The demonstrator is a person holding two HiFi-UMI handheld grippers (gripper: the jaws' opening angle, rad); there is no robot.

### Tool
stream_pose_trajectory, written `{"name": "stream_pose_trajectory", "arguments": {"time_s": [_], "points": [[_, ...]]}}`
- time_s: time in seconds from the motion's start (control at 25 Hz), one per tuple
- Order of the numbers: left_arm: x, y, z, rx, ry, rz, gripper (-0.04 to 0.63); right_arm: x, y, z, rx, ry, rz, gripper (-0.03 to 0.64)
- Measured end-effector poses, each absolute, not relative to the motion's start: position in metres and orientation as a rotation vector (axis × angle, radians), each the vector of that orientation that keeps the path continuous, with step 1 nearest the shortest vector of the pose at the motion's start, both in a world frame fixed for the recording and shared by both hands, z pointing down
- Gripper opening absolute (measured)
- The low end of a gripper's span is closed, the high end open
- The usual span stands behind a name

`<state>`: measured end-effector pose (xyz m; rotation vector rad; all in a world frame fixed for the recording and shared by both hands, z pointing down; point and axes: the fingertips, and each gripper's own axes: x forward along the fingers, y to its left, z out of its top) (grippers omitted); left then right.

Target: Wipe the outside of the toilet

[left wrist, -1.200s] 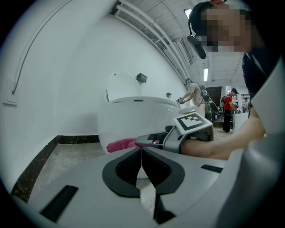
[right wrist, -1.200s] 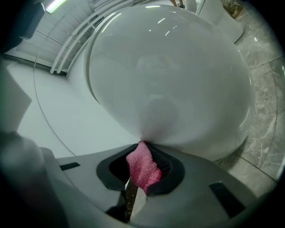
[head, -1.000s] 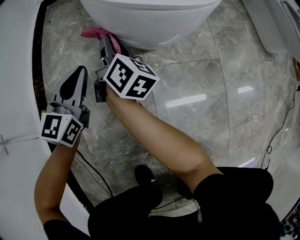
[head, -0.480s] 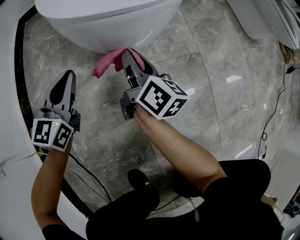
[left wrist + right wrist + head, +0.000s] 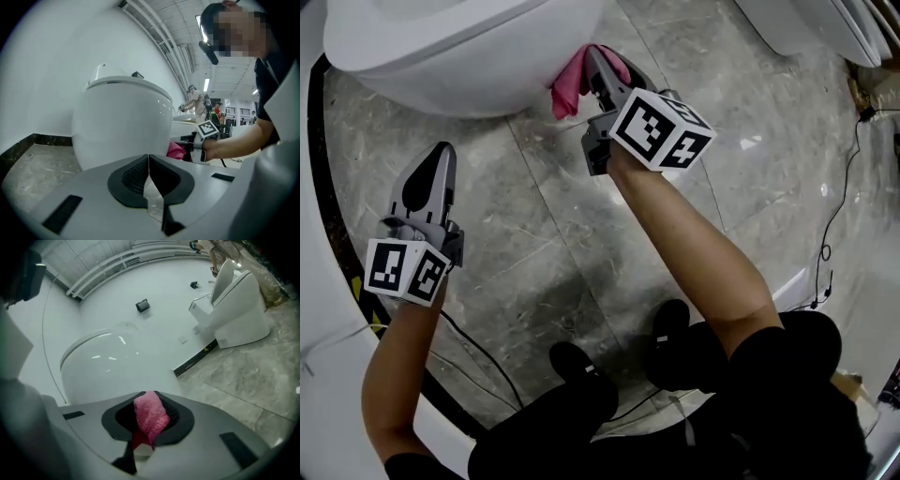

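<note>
The white toilet (image 5: 459, 56) fills the top left of the head view, its bowl bulging over the marble floor. My right gripper (image 5: 598, 70) is shut on a pink cloth (image 5: 572, 82), which presses against the bowl's right flank. In the right gripper view the pink cloth (image 5: 150, 416) sticks up between the jaws in front of the toilet (image 5: 108, 366). My left gripper (image 5: 431, 178) hangs over the floor below the bowl, shut and empty. In the left gripper view the toilet (image 5: 124, 122) stands ahead, with the pink cloth (image 5: 176, 151) at its right side.
Grey marble floor (image 5: 581, 216) runs under both arms. A black border strip (image 5: 328, 216) and white wall lie at the left. A second white toilet (image 5: 234, 310) stands to the right. Cables (image 5: 839, 206) trail on the floor at the right. The person's dark shoes (image 5: 581, 370) are below.
My right gripper has carried the pink cloth rightward and upward along the bowl's outside. The left gripper has barely moved. The head view has shifted, putting the toilet further left.
</note>
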<state>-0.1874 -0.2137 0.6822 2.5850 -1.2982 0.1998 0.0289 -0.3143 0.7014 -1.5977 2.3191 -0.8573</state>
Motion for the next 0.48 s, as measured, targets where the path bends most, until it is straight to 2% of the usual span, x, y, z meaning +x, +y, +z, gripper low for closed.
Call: {"name": "stream_pose_trajectory", "arguments": {"time_s": [0.48], "points": [[-0.195, -0.206, 0.684, 2.578, -1.306, 0.252, 0.017, 0.086, -0.457, 0.692, -1.838, 2.353, -0.672, 0.069]]}}
